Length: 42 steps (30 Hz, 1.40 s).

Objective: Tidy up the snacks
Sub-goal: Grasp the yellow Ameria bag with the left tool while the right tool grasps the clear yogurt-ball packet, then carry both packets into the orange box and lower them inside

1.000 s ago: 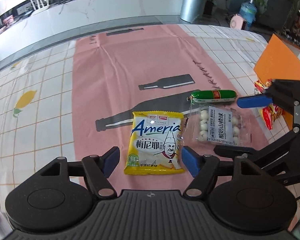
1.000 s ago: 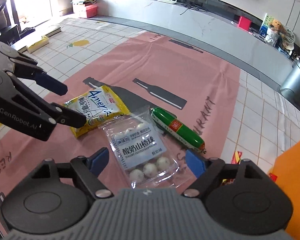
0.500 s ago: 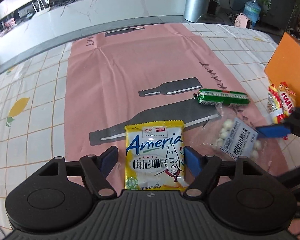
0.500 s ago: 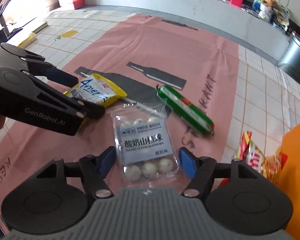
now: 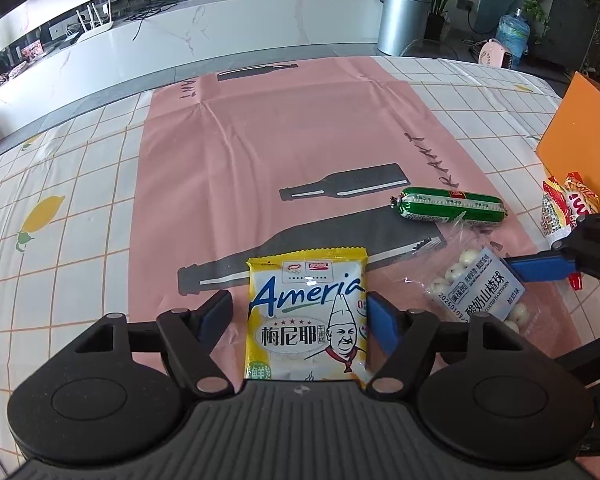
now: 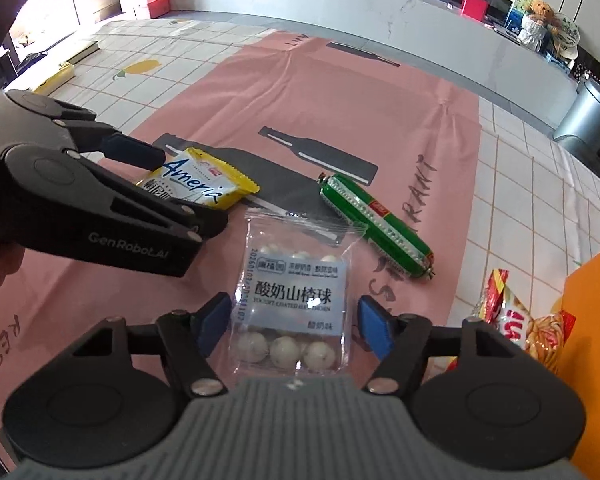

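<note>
A yellow "Ameria" packet (image 5: 306, 312) lies flat on the pink cloth (image 5: 280, 140). My left gripper (image 5: 298, 320) straddles it. Its jaws are closing; the right pad is at the packet's edge and the left pad stands a little off. A clear bag of white balls (image 6: 292, 292) lies between the fingers of my right gripper (image 6: 294, 324). Those jaws are also closing, and the pads do not press the bag. A green sausage (image 6: 374, 226) lies just beyond the bag. A red and yellow snack bag (image 6: 520, 328) rests against the orange box (image 6: 596, 300).
The checked tablecloth (image 5: 72, 184) with lemon prints extends to the left of the pink cloth. The orange box (image 5: 580, 132) stands at the table's right edge. A white counter (image 5: 220, 40) and a metal bin (image 5: 404, 20) are beyond the table.
Both grippers came down over their packets: the yellow packet now sits between the left fingers. The right fingers have narrowed around the clear bag, which turned to lie straight between them.
</note>
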Each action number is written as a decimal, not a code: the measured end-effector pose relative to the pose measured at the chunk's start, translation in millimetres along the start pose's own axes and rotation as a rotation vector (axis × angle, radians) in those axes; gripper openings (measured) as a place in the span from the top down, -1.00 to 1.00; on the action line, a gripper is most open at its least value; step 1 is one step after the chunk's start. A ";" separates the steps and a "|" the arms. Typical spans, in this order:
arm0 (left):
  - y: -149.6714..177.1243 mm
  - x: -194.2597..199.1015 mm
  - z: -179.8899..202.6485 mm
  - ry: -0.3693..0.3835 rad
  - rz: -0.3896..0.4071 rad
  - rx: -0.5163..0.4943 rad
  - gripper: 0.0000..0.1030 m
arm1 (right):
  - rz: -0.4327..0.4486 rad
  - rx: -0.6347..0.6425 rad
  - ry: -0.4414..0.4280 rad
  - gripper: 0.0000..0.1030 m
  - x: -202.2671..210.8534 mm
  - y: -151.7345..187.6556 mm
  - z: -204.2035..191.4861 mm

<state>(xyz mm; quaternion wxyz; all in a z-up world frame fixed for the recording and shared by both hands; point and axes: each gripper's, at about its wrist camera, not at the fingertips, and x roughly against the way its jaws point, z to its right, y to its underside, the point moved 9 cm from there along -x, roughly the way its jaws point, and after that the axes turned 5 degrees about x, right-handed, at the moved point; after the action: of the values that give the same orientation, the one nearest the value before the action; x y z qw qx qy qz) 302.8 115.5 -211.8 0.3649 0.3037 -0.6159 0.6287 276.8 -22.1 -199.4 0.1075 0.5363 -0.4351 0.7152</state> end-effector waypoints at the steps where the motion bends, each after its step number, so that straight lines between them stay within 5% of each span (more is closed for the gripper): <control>1: -0.1 0.9 0.5 0.002 0.002 -0.002 -0.39 | 0.003 -0.008 0.001 -0.22 0.5 0.4 -0.6; 4: 0.5 3.6 2.7 0.005 0.002 -0.004 -0.15 | 0.005 -0.053 0.007 -0.15 1.1 1.7 -0.1; 23: 10.1 39.1 9.6 0.077 -0.028 0.186 -0.14 | 0.003 -0.206 0.035 -0.02 34.1 20.0 4.3; 42: -23.7 130.6 87.1 0.169 0.087 0.149 -0.14 | 0.160 -0.340 0.010 0.00 157.0 26.8 62.3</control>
<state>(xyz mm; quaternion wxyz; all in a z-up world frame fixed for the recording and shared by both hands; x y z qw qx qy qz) 244.9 39.2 -85.1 0.3642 0.2486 -0.5470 0.7116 239.1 -133.3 -75.0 0.1414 0.4704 -0.5904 0.6404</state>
